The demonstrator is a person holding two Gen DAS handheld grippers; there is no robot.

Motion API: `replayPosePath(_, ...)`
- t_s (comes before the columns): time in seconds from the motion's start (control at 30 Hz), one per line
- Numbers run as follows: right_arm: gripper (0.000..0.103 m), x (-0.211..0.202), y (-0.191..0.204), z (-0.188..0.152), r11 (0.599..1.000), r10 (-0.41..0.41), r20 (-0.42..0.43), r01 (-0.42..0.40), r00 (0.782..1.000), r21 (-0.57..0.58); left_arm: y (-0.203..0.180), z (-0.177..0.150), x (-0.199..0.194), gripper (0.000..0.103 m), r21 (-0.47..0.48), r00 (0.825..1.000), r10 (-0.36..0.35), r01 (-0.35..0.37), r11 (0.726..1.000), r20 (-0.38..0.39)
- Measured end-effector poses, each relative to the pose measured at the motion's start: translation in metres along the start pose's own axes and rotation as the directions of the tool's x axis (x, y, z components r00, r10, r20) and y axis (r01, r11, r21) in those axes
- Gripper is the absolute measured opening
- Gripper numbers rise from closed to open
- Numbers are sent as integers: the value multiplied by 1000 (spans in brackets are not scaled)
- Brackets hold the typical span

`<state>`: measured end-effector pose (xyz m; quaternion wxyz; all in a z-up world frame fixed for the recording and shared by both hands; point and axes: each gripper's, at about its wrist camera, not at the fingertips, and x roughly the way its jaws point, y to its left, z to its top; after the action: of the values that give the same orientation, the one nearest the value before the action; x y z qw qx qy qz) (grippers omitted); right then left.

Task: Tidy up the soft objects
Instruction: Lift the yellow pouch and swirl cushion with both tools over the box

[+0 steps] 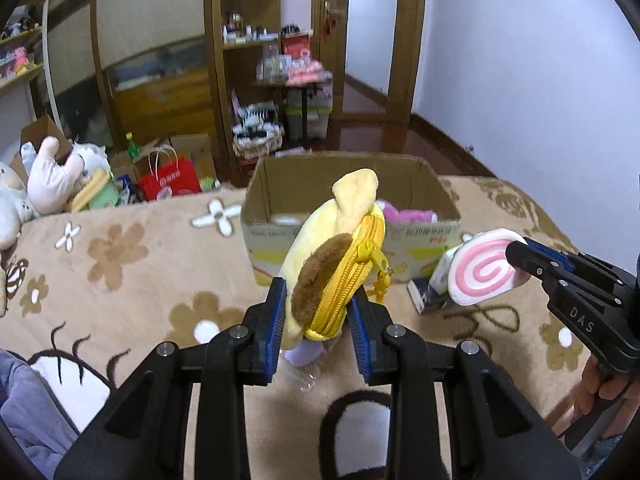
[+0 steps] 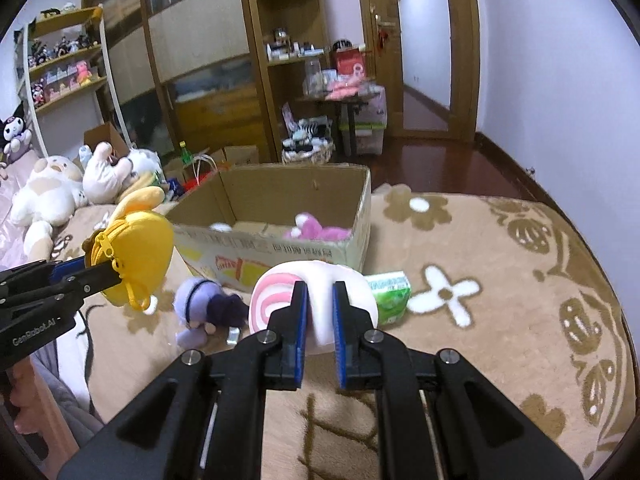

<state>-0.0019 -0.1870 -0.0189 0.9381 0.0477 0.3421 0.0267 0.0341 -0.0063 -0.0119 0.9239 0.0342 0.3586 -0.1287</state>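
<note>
My left gripper [image 1: 320, 300] is shut on a yellow plush pouch [image 1: 340, 252] with a brown patch and a yellow zipper, held above the bed; the pouch [image 2: 136, 256] and the left gripper [image 2: 116, 274] also show at the left of the right wrist view. My right gripper [image 2: 320, 292] is shut on a white squishy with a pink swirl [image 2: 280, 288]; that swirl squishy [image 1: 484, 268] hangs from the right gripper [image 1: 516, 254] at the right of the left wrist view. An open cardboard box [image 1: 280, 236] [image 2: 360, 232] stands just beyond both, with a pink plush [image 2: 316, 232] inside.
A purple plush doll [image 2: 204, 308] and a green tissue pack [image 2: 390, 294] lie on the beige flowered blanket [image 2: 500, 280] in front of the box. Big white plush toys [image 2: 48, 196] sit at the far left. Shelves, a wardrobe and a doorway stand behind.
</note>
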Motion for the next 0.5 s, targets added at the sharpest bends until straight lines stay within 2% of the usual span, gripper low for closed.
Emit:
replayPosePath(0.2,12,-22,8,17,1000,17,76,-16,997,-19,1,7,-20,29,19,995,33,-35,999,94)
replayPosePath(0.5,12,-34,14,38,999,21,133,-15,991,-50,-3,20,-31,29,44,988,55,-62,997,146)
